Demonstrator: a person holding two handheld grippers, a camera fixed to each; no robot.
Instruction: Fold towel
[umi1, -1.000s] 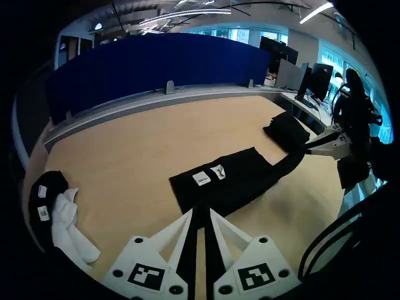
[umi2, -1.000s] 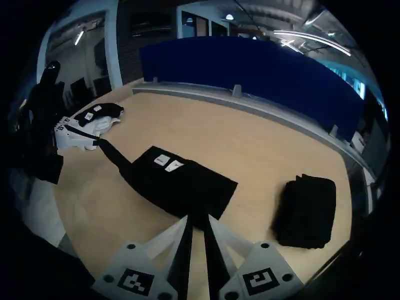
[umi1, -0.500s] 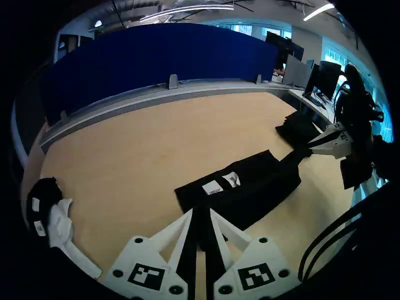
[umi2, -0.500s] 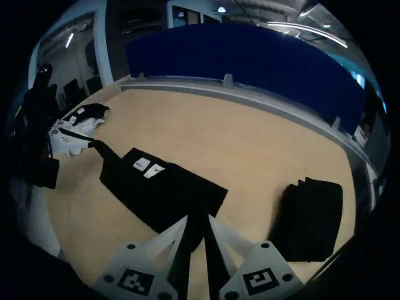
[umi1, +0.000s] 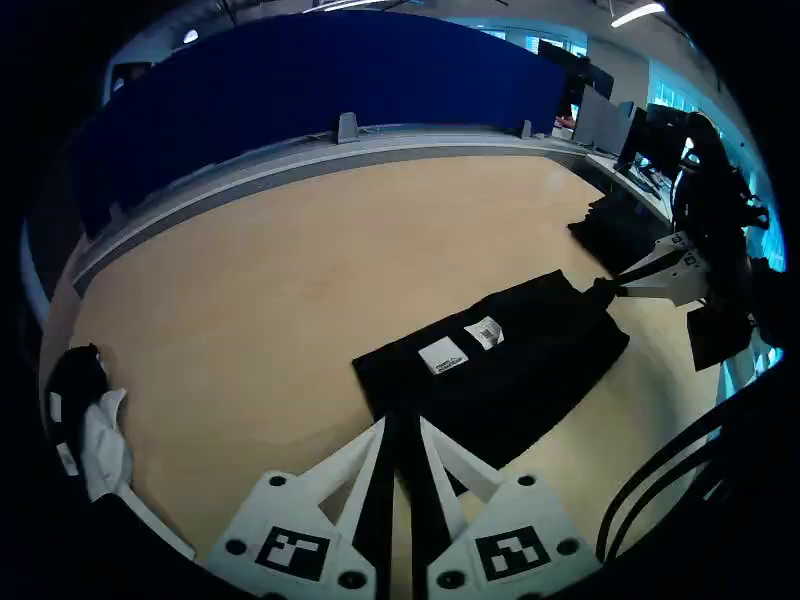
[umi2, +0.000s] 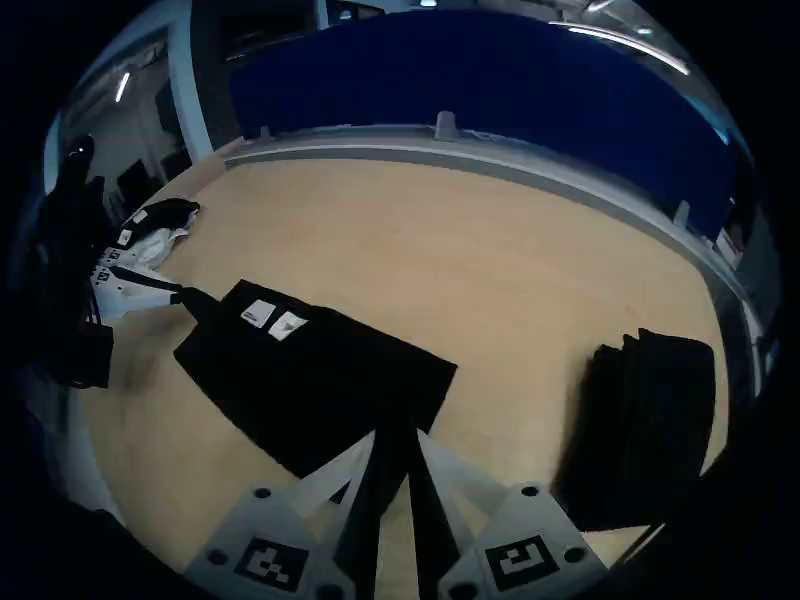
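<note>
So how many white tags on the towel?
2. Nearer tag and farther tag, side by side on the black towel near the left gripper; more may be hidden.

A wide, pale wooden tabletop (umi1: 250, 300) spreads across the left gripper view. Along its far edge, from 9 to 1 o'clock, a grey rail (umi1: 300, 165) carries a dark blue partition screen (umi1: 300, 80). At 2 o'clock, dark monitors (umi1: 645, 150) stand before bright windows (umi1: 668, 95). A strip light (umi1: 635, 14) glows at 1 o'clock.
</note>
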